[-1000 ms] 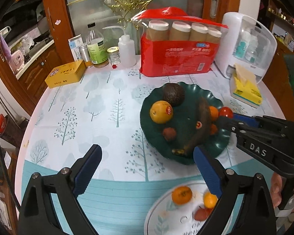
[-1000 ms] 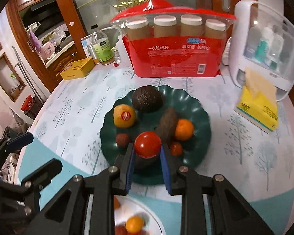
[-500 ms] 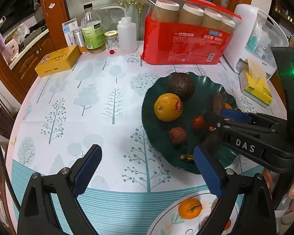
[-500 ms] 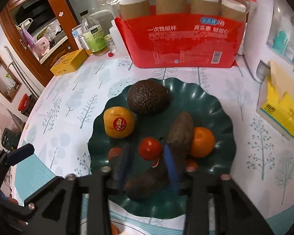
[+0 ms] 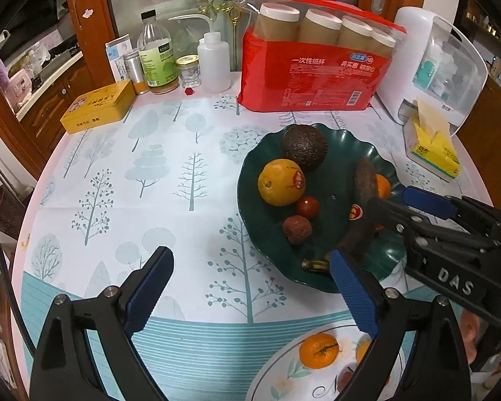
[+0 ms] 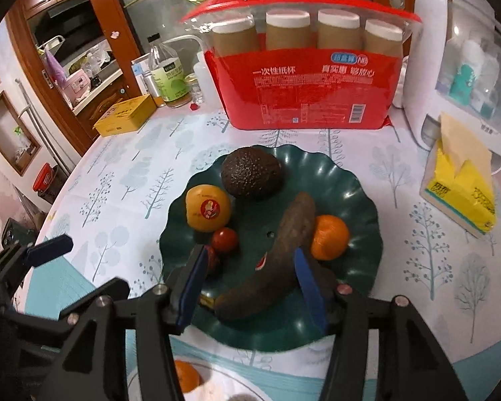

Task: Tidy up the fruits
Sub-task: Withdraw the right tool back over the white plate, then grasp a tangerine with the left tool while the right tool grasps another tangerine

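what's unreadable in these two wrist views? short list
- White plate, left wrist view: cut by the bottom edge and covered by the left tongs; its fruit count is unclear.
- Same plate, right wrist view: mostly behind the right tongs, which are opening.
- Brown banana: stem end hidden behind a pad.
- Bottle labels: too small.

Warm indoor light falls from above, bright on the tablecloth (image 5: pixel 170 173) and glinting off the green plate (image 6: pixel 357 193). Round the plate, shadows are soft and short. Both views bend strongly at their black corners, and the cabinets (image 6: pixel 43 77) beyond look slightly soft.
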Demonstrator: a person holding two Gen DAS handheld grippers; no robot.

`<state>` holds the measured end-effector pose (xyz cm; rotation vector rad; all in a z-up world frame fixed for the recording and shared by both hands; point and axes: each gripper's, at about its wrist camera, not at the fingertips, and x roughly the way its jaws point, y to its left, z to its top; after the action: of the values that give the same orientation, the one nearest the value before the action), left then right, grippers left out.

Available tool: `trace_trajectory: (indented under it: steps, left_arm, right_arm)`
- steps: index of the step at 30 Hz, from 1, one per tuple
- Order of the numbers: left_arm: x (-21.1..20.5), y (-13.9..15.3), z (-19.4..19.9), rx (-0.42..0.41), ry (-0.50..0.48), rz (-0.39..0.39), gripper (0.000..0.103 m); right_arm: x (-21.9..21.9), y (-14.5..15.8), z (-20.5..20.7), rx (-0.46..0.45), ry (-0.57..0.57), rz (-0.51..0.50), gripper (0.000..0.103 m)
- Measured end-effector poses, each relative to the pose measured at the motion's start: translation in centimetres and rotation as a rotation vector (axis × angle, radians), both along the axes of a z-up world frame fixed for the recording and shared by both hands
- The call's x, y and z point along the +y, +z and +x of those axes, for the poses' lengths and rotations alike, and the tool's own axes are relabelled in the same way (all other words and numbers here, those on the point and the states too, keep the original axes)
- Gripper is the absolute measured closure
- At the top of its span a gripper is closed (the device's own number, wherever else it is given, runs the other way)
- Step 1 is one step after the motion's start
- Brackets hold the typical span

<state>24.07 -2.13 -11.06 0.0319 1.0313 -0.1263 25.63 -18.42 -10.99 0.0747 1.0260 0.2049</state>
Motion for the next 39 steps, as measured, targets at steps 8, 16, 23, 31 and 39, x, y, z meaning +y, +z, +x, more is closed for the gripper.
trace_trajectory:
  steps: [8, 16, 23, 31, 39]
  left_arm:
    - [-0.6, 0.4, -2.8, 0.000, -0.011, -0.011, 0.009]
    - [-2.1, -0.3, -5.9, 0.008, -0.049, -0.009, 0.009]
    - [-3.1, -2.5, -7.5, 0.050, -0.076, -0.024, 0.009]
    - [-3.6, -4.9, -7.9, 0.090, -0.100, -0.029, 0.009]
    - [-3.6, -6.7, -7.4, 0.125, -0.125, -0.076, 0.010]
  right_arm:
    - [-1.1, 1.6, -4.6, -0.032, 0.002, 0.003, 0.048]
    - [-2.0, 1.0, -9.4, -0.022, 0.017, -0.011, 0.048]
    - [-3.1, -1.2, -11.8, 0.030, 0.012, 0.009, 0.048]
    - [-3.5, -3.8, -13.0, 0.085, 0.022, 0.019, 0.048]
    - [-3.0, -5.7, -13.0, 0.126, 0.063, 0.036, 0.048]
